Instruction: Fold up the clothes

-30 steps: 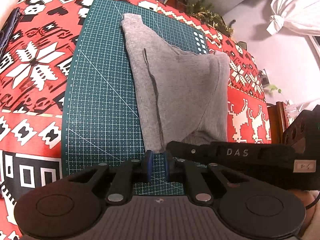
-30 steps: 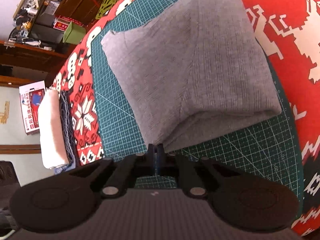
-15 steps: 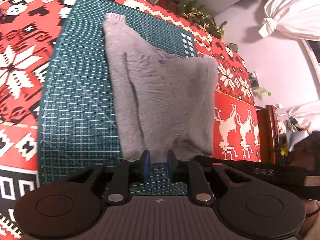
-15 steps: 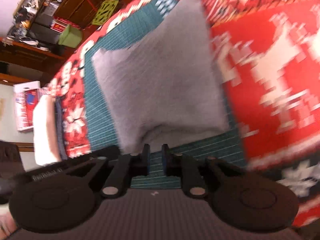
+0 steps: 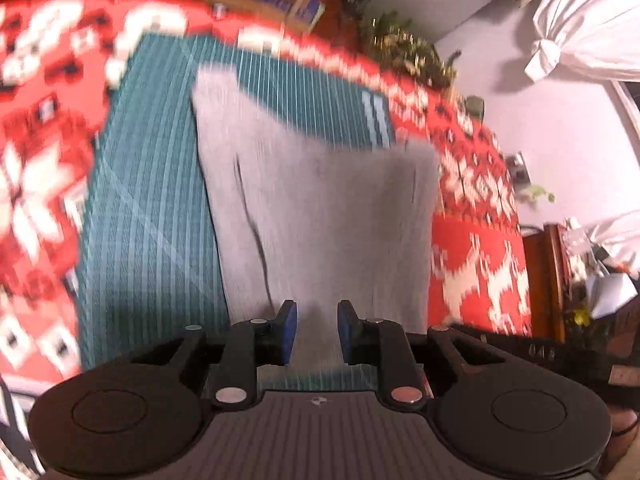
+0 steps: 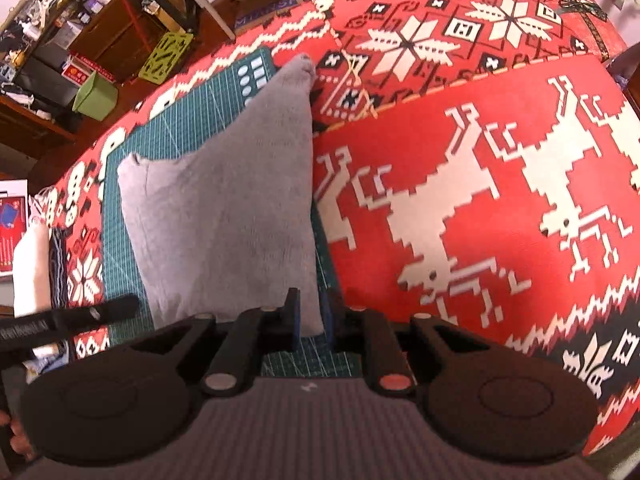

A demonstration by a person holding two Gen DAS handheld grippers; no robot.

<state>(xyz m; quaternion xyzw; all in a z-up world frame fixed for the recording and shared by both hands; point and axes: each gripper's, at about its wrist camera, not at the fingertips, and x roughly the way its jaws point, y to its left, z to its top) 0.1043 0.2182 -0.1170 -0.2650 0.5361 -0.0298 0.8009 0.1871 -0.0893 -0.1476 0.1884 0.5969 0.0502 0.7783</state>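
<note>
Red patterned cloth (image 6: 480, 128) under green cutting mat (image 5: 152, 216) — grey garment (image 5: 320, 216) on mat; cluttered shelves (image 6: 80, 20) behind, green bin (image 6: 94, 98) contents unclear. Left gripper (image 5: 316, 330) fingers parted, right gripper (image 6: 310, 318) narrowly parted — garment edge between both.

The left gripper (image 5: 317, 330) pointed forward with its blue-padded fingers (image 5: 289, 327) spread apart, gripping nothing; the right gripper (image 6: 311, 322) likewise had its fingers (image 6: 294, 318) parted, both held low, side by side

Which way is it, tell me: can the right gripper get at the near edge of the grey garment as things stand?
Probably yes. The right gripper is open, its fingers either side of the grey garment's near corner on the green mat, nothing between them.
</note>
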